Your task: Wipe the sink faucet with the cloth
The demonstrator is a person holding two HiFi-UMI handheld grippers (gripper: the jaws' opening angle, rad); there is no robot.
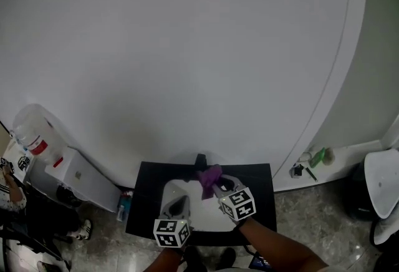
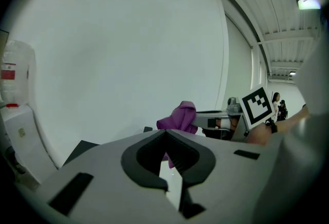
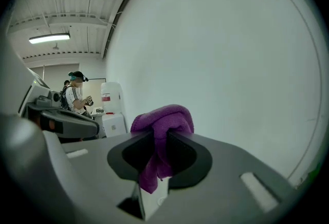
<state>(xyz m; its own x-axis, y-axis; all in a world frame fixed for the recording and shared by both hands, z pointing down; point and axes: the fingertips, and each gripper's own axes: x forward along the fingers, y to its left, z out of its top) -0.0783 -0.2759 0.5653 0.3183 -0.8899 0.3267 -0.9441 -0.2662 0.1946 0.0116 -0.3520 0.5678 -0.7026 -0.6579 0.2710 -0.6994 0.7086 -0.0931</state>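
A white sink (image 1: 169,191) is set in a black counter (image 1: 262,202) against the pale wall, with a dark faucet (image 1: 201,160) at its back edge. My right gripper (image 1: 216,186) is shut on a purple cloth (image 1: 210,177) and holds it just in front of the faucet. In the right gripper view the cloth (image 3: 163,121) bulges above the closed jaws of that gripper (image 3: 157,138) and hangs down between them. My left gripper (image 1: 178,204) hovers over the basin, shut with nothing in it (image 2: 165,134). From it the cloth (image 2: 180,117) shows ahead, a little to the right.
A water dispenser (image 1: 37,135) with a white cabinet stands left of the counter, a person (image 1: 9,196) beside it. A blue bottle (image 1: 123,206) sits at the counter's left side. Small green items (image 1: 318,157) lie on a ledge at right, near a white bin (image 1: 381,182).
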